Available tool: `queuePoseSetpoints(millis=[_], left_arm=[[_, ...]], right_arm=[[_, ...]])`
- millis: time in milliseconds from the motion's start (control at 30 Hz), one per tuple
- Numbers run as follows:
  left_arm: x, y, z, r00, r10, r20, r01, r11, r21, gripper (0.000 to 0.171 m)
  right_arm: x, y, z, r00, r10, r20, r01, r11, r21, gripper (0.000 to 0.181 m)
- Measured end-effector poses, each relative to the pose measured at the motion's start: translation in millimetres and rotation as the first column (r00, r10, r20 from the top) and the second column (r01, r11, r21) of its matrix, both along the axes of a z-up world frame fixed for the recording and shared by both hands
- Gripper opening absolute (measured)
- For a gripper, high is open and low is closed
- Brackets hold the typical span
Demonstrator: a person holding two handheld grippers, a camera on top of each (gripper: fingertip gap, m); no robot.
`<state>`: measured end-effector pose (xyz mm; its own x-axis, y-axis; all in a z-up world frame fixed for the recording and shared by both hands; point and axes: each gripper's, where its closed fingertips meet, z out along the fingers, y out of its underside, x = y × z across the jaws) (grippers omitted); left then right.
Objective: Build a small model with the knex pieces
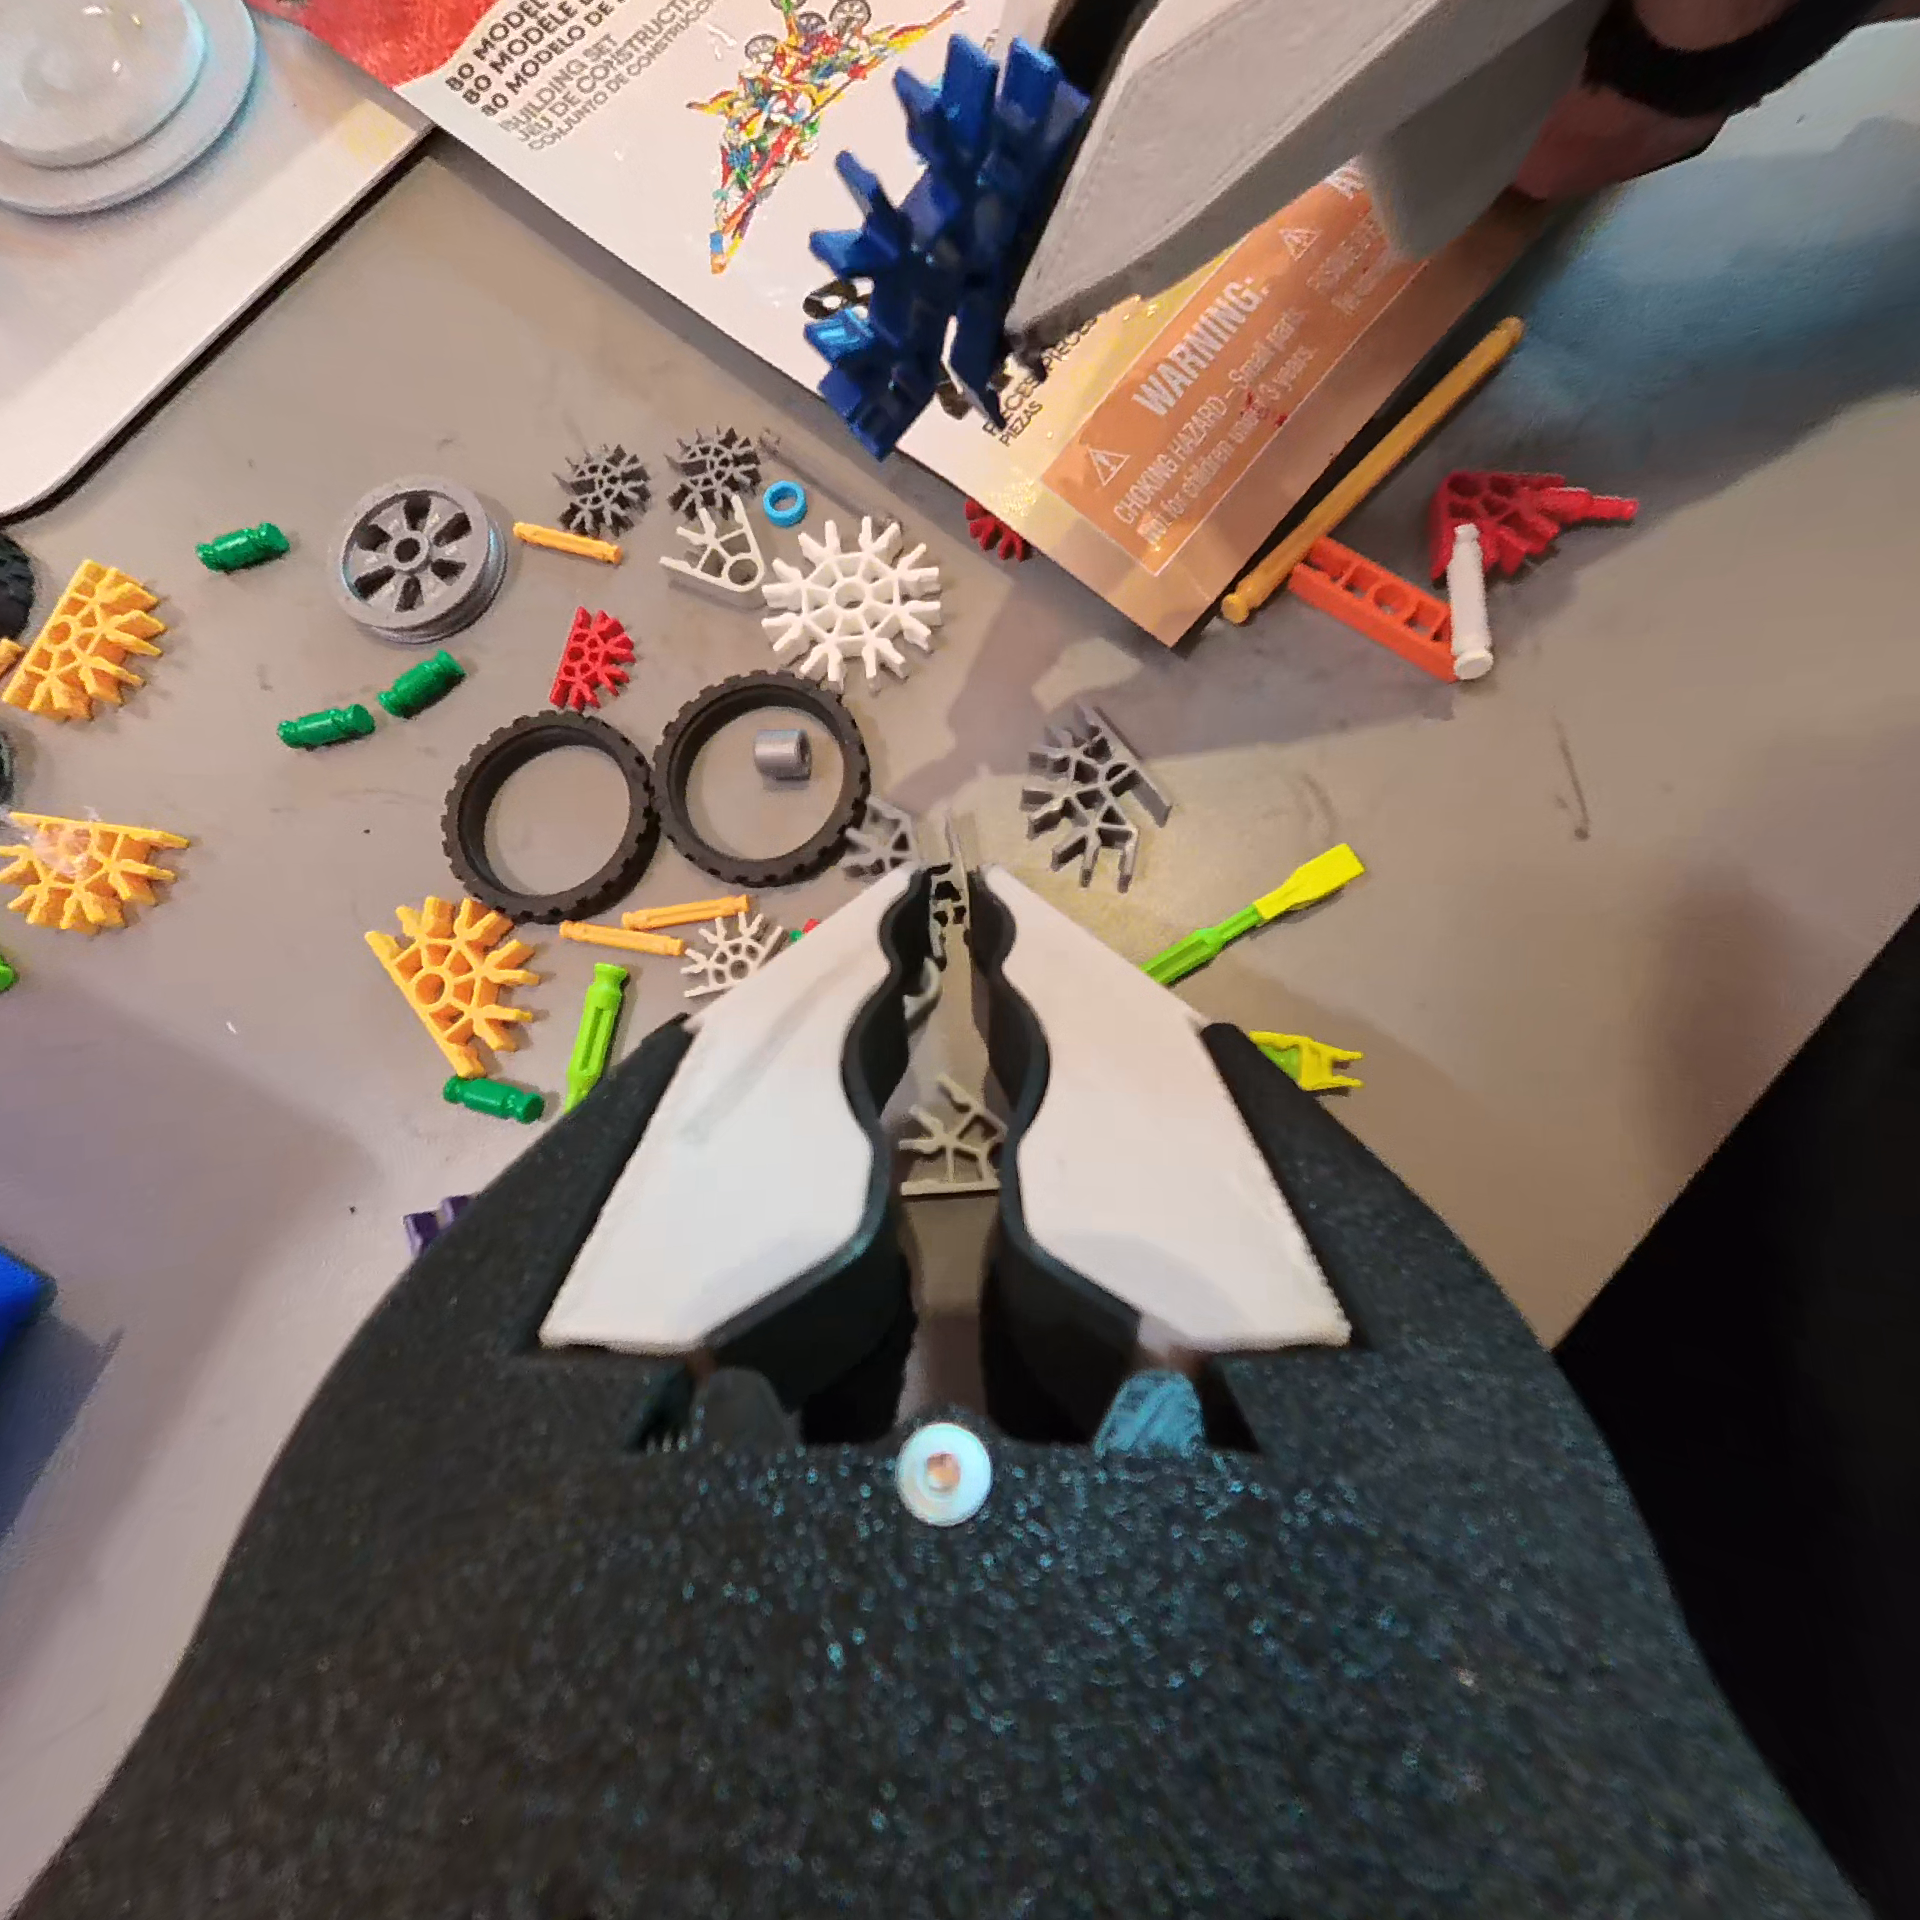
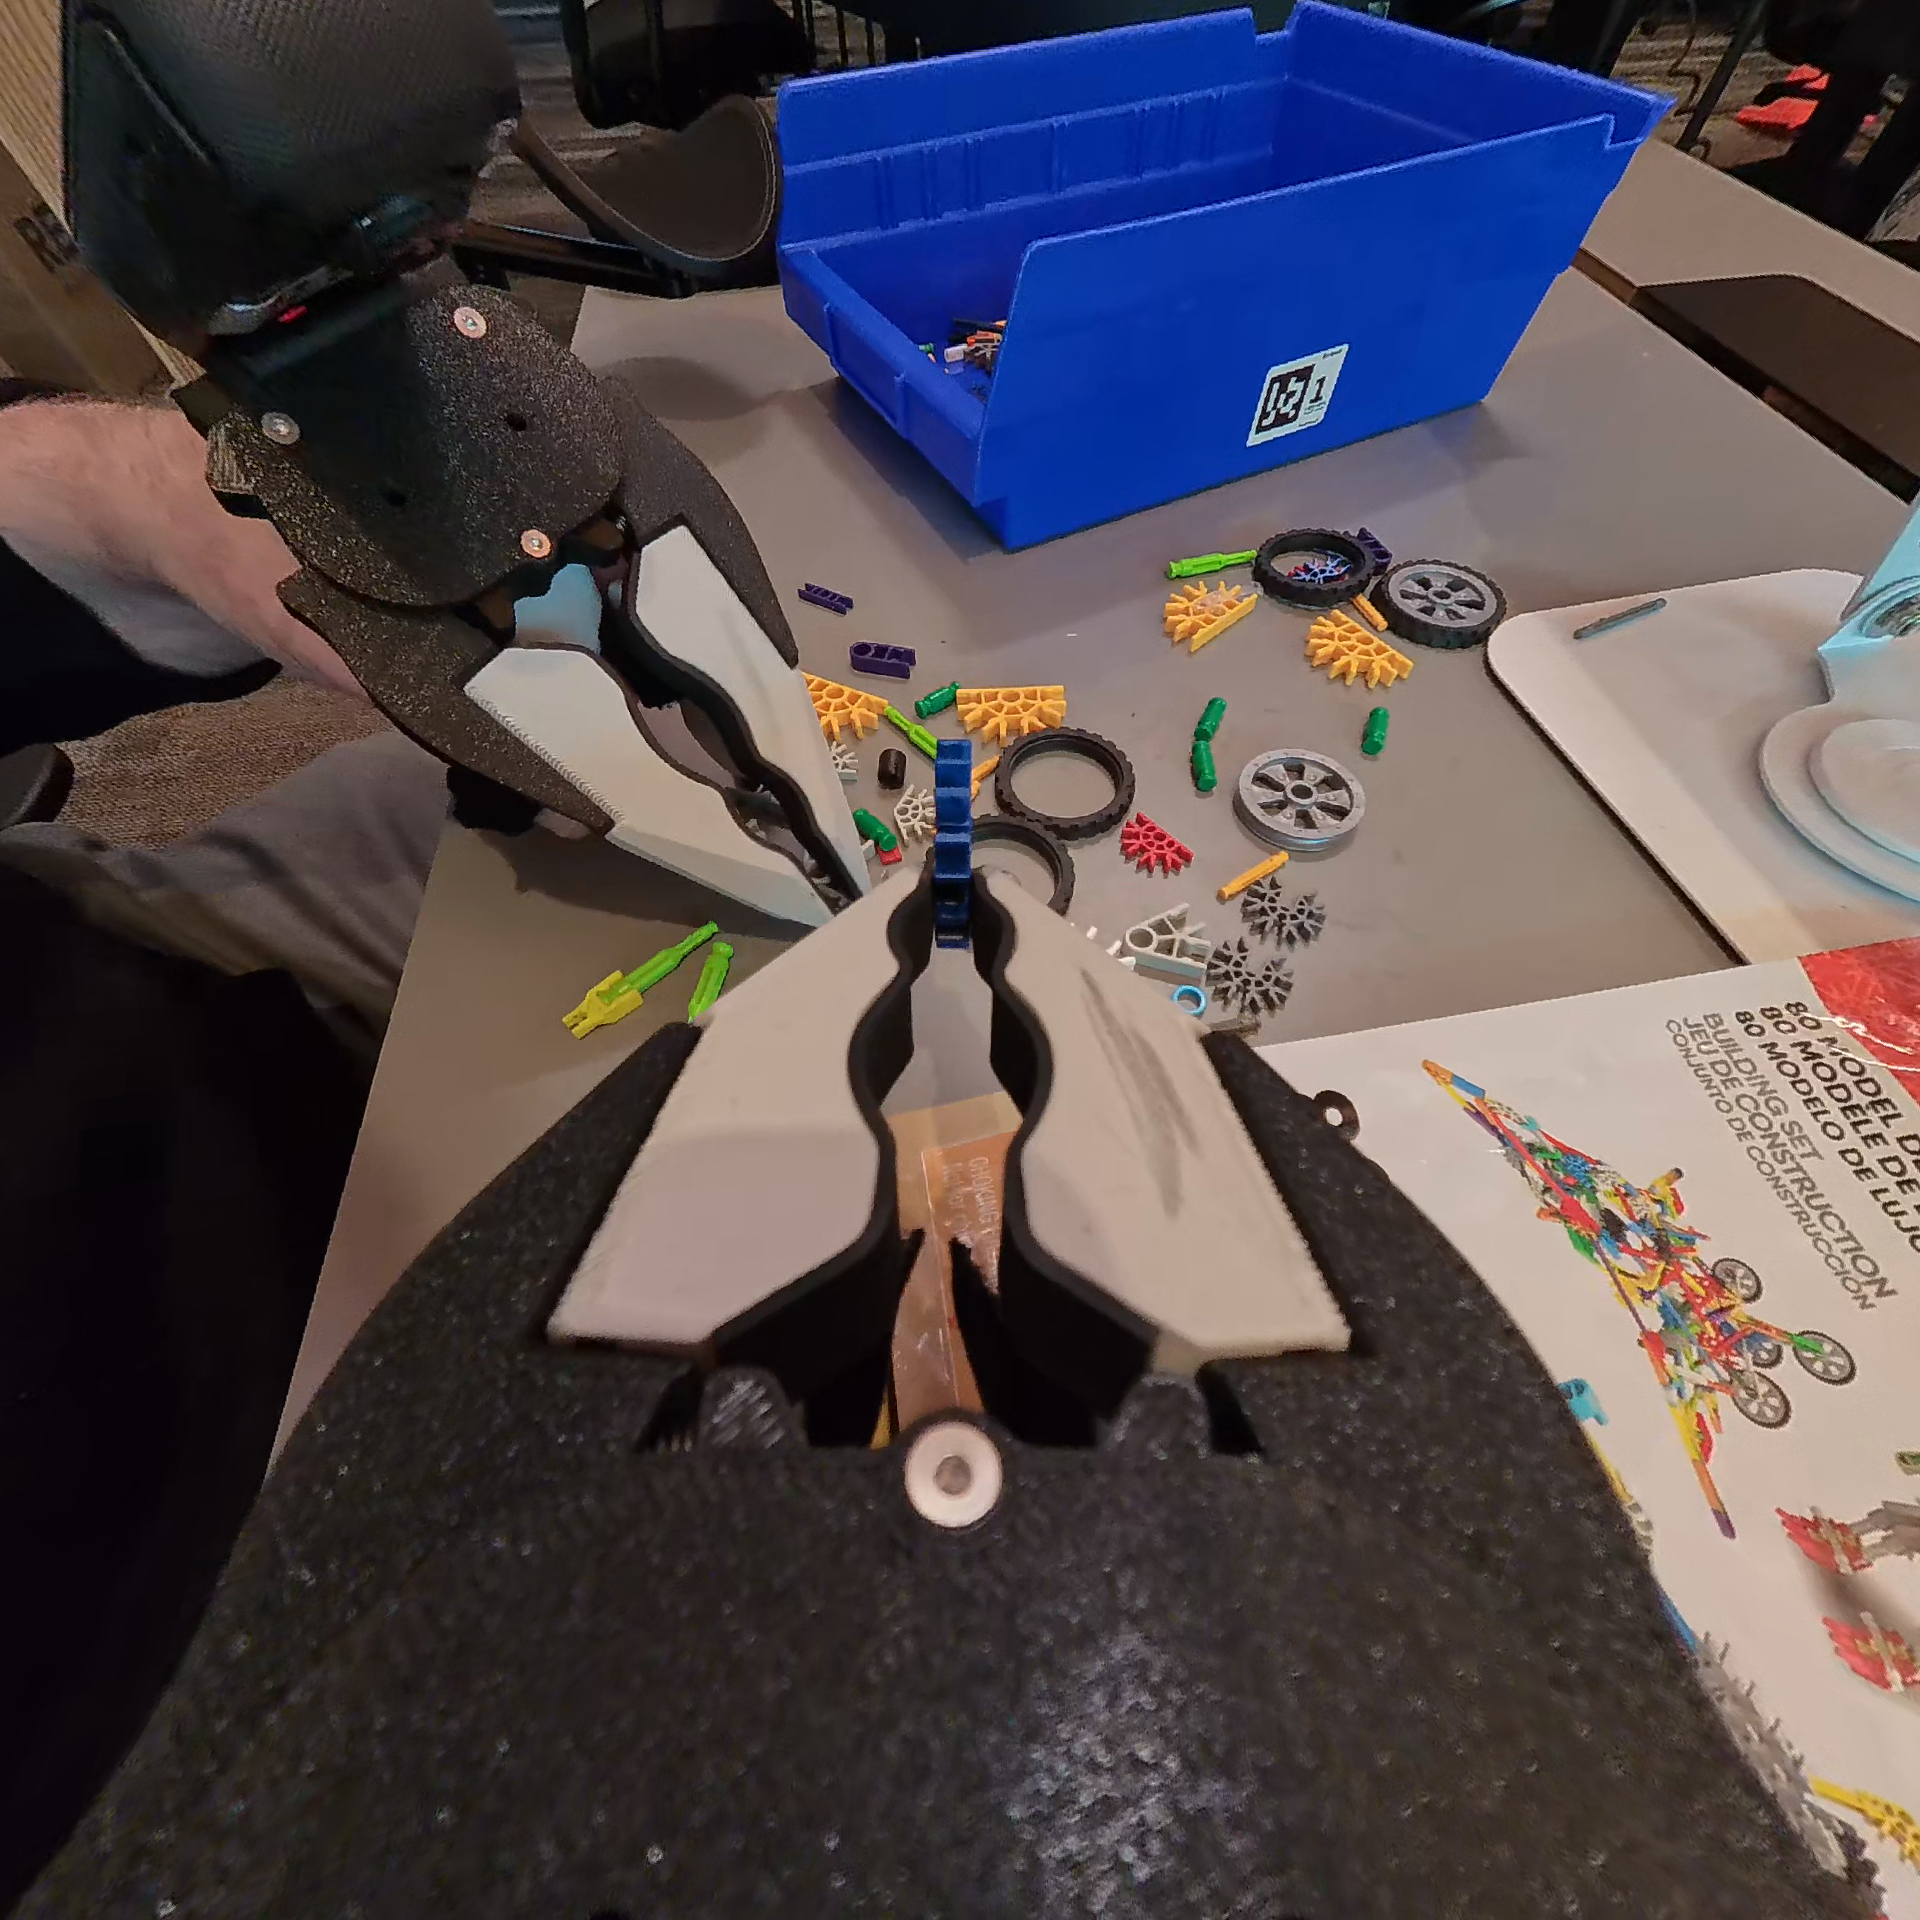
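Note:
My left gripper (image 1: 951, 878) is shut on a thin grey connector piece (image 1: 948, 914), held edge-on between its tips just above the grey table (image 1: 1351, 748). My right gripper (image 2: 953, 888) is shut on a blue snowflake-shaped connector (image 2: 953, 800), held upright and edge-on above the table. In the left wrist view the right gripper (image 1: 1039, 312) hangs over a booklet with the blue connector (image 1: 925, 249) sticking out of its tips. In the right wrist view the left gripper (image 2: 836, 883) sits just left of the right gripper's tips, close to the blue piece.
Loose building pieces lie around: two black tyres (image 1: 551, 821), a white snowflake connector (image 1: 852, 601), a grey wheel (image 1: 421, 558), yellow fan connectors (image 1: 452, 977), green rods (image 1: 592, 1029). An instruction booklet (image 2: 1558, 1195), a blue bin (image 2: 1143, 416) and a white tray (image 2: 1621, 748) stand nearby.

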<state>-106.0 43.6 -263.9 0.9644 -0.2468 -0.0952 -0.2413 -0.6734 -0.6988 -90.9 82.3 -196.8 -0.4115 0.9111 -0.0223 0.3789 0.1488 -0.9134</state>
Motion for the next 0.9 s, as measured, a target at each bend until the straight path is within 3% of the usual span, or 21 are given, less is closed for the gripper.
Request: queuePoseSetpoints(millis=[567,733,900], left_arm=[[-1,2,14,1.000,0.015,0.014,-0.016,0.996,0.093,0.004],[-1,5,30,0.996,0.027,0.091,-0.044,0.979,0.197,0.004],[5,8,53,0.964,0.005,0.264,-0.097,0.937,0.337,0.000]], right_arm=[[-1,4,1,1.000,-0.012,0.000,0.012,1.000,-0.024,0.004],[-1,2,12,1.000,0.002,-0.026,-0.006,0.990,-0.141,0.004],[-2,-1,24,0.999,0.021,-0.046,-0.035,0.945,-0.325,0.004]])
